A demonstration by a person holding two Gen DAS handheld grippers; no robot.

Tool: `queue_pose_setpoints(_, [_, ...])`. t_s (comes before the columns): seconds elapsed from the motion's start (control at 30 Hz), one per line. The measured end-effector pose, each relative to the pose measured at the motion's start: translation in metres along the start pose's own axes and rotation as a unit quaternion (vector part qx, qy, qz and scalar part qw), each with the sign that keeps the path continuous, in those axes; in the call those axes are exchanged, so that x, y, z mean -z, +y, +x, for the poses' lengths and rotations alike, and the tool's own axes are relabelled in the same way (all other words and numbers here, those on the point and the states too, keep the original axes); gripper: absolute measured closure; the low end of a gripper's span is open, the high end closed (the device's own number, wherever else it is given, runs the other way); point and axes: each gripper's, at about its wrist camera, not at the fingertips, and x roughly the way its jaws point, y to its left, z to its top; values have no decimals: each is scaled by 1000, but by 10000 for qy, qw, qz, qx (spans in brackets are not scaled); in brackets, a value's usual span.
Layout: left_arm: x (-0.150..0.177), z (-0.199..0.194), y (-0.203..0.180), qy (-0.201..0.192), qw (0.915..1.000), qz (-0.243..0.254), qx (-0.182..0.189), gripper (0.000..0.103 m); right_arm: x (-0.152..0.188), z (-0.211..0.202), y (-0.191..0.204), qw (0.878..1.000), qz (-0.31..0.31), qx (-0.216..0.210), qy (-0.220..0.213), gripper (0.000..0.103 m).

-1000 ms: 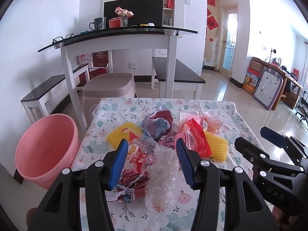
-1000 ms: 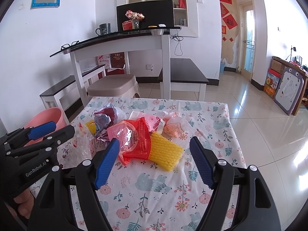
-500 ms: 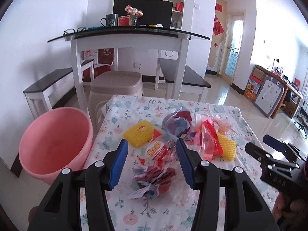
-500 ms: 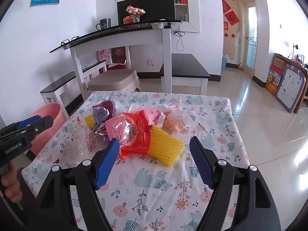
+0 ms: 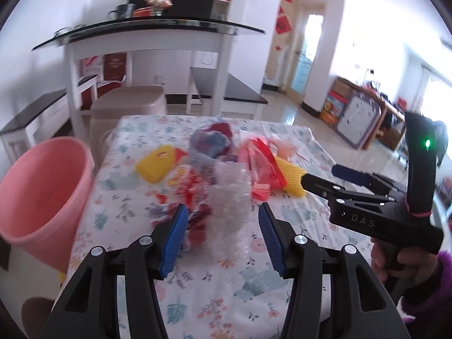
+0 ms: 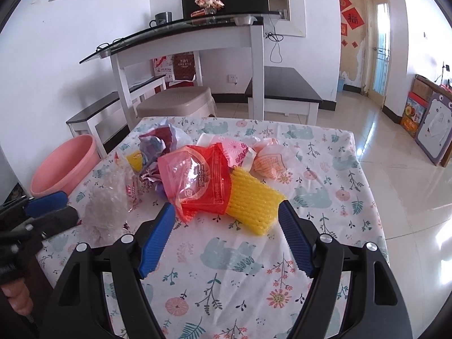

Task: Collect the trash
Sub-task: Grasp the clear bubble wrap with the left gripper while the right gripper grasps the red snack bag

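Note:
A heap of trash lies on the floral tablecloth [image 6: 316, 180]: a red plastic bag [image 6: 197, 175], a yellow foam net [image 6: 251, 200], crumpled clear plastic [image 5: 230, 195], a red-and-white wrapper [image 5: 189, 192], a second yellow net [image 5: 156, 163], a purple wad [image 6: 155, 144] and a peach wrapper [image 6: 268, 161]. My left gripper [image 5: 221, 212] stands open just in front of the clear plastic and the red wrapper. Open too, my right gripper [image 6: 224, 212] frames the near edge of the red bag and yellow net. Neither holds anything.
A pink bucket [image 5: 36, 195] stands on the floor off the table's left side. Behind the table are a beige stool [image 6: 175, 104], a white glass-topped desk [image 6: 186, 45] and dark benches [image 6: 282, 84]. A hand [image 5: 406, 260] in a purple sleeve holds the right gripper.
My left gripper swung left towards the bucket, then back right and lower over the clear plastic. The right gripper sank closer to the red bag and yellow net. Both stayed open.

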Motion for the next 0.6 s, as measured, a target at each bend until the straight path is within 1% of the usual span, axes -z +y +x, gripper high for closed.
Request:
queue_pose_setpoints(0.07, [0, 11, -6, 99, 9999, 121, -54, 54, 1, 2, -4, 10000, 22, 12, 23, 27])
queue_pose_setpoints(0.13, [-1, 23, -9, 208, 9995, 193, -159, 63, 1, 3, -7, 10000, 43, 42, 48, 27])
queue_pose_setpoints(0.2, [-2, 34, -7, 347, 9991, 169, -198, 70, 1, 5, -12, 9999, 94, 60, 86, 27])
queue_pose_setpoints(0.3, [-5, 36, -3, 305, 9995, 84, -96, 72, 1, 9, -21, 9996, 220, 59, 156, 27])
queue_pose_setpoints(0.43, [-5, 24, -1, 177, 9998, 67, 71, 74, -3, 18, -33, 9988, 420, 15, 264, 28])
queue_pose_setpoints(0.5, [-7, 16, 2, 60, 9998, 9, 204, 75, -7, 20, -34, 9982, 512, -117, 275, 33])
queue_pose_setpoints(0.6, [-11, 3, 8, -80, 9993, -133, 346, 75, -15, 24, -23, 9984, 384, -328, 266, 35])
